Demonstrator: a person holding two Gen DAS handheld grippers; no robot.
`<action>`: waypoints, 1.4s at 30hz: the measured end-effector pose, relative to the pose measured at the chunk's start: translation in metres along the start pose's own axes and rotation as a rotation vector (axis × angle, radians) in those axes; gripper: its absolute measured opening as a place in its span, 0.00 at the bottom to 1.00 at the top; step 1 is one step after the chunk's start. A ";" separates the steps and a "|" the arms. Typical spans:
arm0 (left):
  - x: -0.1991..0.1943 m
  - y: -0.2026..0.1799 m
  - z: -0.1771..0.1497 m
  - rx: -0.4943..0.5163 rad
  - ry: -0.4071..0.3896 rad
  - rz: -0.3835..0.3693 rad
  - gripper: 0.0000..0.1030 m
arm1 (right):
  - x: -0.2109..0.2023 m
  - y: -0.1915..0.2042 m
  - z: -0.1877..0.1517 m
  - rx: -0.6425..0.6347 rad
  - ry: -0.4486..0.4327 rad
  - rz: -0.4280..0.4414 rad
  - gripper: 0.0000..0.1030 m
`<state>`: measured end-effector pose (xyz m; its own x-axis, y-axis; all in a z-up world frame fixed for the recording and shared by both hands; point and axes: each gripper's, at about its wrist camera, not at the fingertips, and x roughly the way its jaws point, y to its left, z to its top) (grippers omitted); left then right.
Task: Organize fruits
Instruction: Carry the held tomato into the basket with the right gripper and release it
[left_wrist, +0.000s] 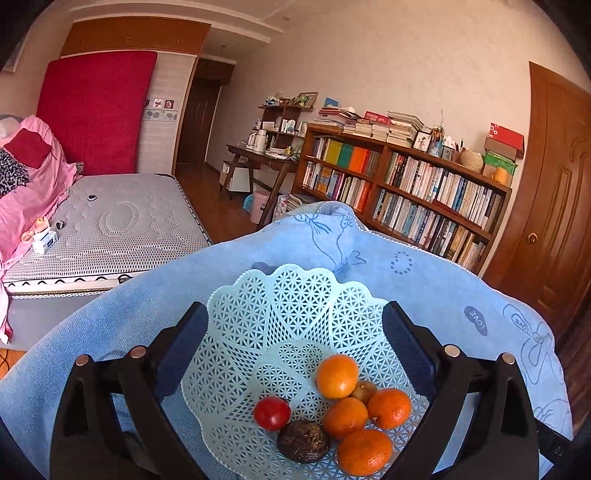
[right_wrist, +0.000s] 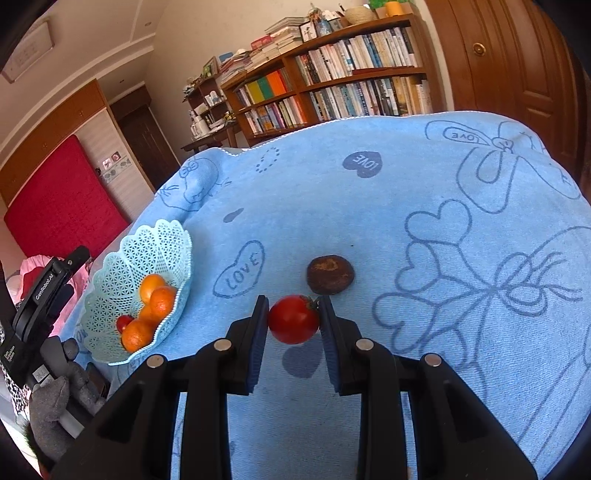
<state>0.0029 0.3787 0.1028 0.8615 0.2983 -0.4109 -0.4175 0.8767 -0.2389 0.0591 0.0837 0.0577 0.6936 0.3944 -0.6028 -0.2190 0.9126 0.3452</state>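
A pale blue lattice basket (left_wrist: 280, 317) stands on the blue towel (left_wrist: 424, 280). It holds several oranges (left_wrist: 337, 376), a red tomato (left_wrist: 272, 412), a dark brown wrinkled fruit (left_wrist: 303, 441) and a small brown fruit (left_wrist: 364, 391). My left gripper (left_wrist: 295, 314) is open, its fingers on either side of the basket's near half. In the right wrist view my right gripper (right_wrist: 293, 302) is shut on a second red tomato (right_wrist: 293, 321), held just above the towel (right_wrist: 406, 192) over its own shadow. Another dark brown fruit (right_wrist: 330, 275) lies on the towel just beyond the fingertips. The basket (right_wrist: 110, 295) sits far left.
The towel-covered surface drops off at its far edge. Beyond it stand a wooden bookcase (left_wrist: 406, 184), a desk (left_wrist: 266, 155) and a door (left_wrist: 554, 192). A bed (left_wrist: 118, 221) with pink bedding lies to the left. A grey soft toy (right_wrist: 51, 406) sits below the basket.
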 end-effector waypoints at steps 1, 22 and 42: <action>-0.001 0.001 0.000 -0.008 -0.003 0.000 0.94 | 0.002 0.007 0.001 -0.013 0.007 0.013 0.27; 0.008 0.006 -0.004 -0.043 0.030 0.006 0.95 | 0.031 0.072 -0.003 -0.137 0.122 0.111 0.28; 0.007 0.005 -0.008 -0.039 0.032 0.003 0.97 | 0.022 0.090 -0.083 -0.255 0.316 0.182 0.32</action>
<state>0.0048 0.3821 0.0914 0.8509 0.2886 -0.4391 -0.4318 0.8602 -0.2714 -0.0025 0.1836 0.0157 0.3927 0.5283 -0.7528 -0.5076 0.8071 0.3015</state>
